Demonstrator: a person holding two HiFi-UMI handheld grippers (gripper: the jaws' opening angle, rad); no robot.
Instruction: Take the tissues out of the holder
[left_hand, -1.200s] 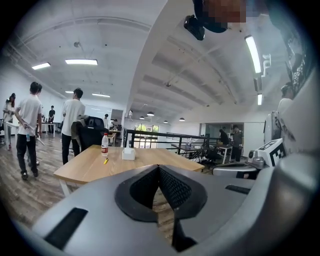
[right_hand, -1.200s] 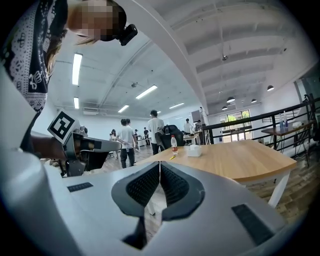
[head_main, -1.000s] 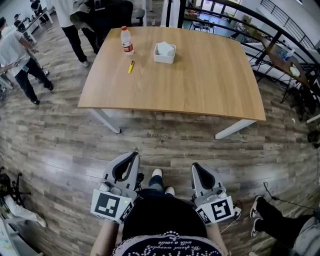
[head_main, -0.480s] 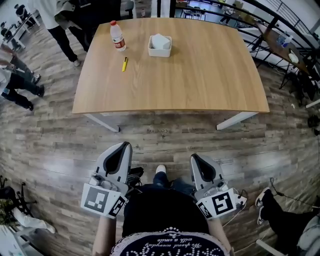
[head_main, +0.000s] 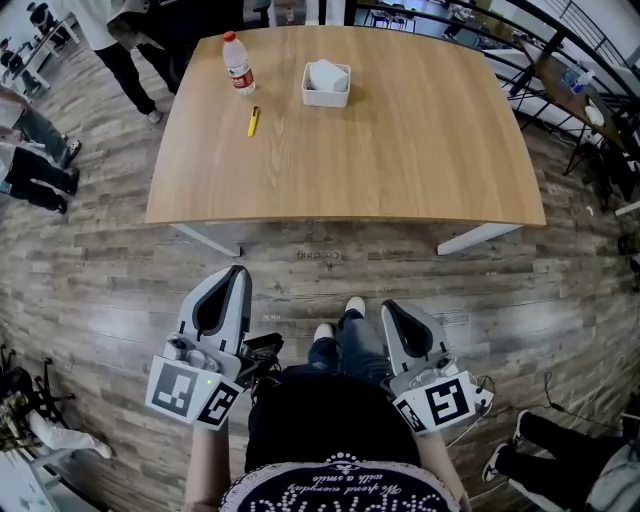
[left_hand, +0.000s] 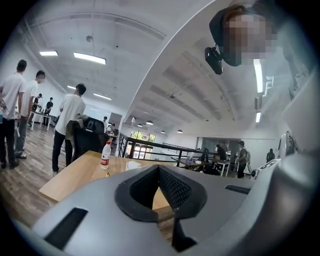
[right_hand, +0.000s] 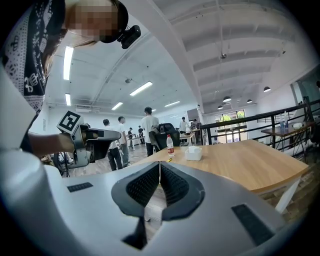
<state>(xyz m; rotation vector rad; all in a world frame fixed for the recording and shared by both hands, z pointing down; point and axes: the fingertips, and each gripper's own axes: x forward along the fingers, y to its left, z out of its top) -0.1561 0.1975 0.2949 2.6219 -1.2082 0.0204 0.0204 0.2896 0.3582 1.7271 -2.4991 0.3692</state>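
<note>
Tissues (head_main: 328, 71) in holder (head_main: 326, 96), table's (head_main: 400, 150) 12 o'clock end, untouched; left claw (head_main: 238, 272) and right claw (head_main: 386, 308) closed, empty, held low pending approach.

A grey-brown plank floor (head_main: 90, 270) runs under a large, light wooden table (head_main: 400, 150) on white legs (head_main: 478, 237), and a black metal railing (right_hand: 260, 117) stands beyond the table's far side. Overhead, a white ceiling (right_hand: 240, 45) carries long strip lights (left_hand: 90, 58), and daylight shows through glazed doors (right_hand: 227, 127) at the far end.
</note>
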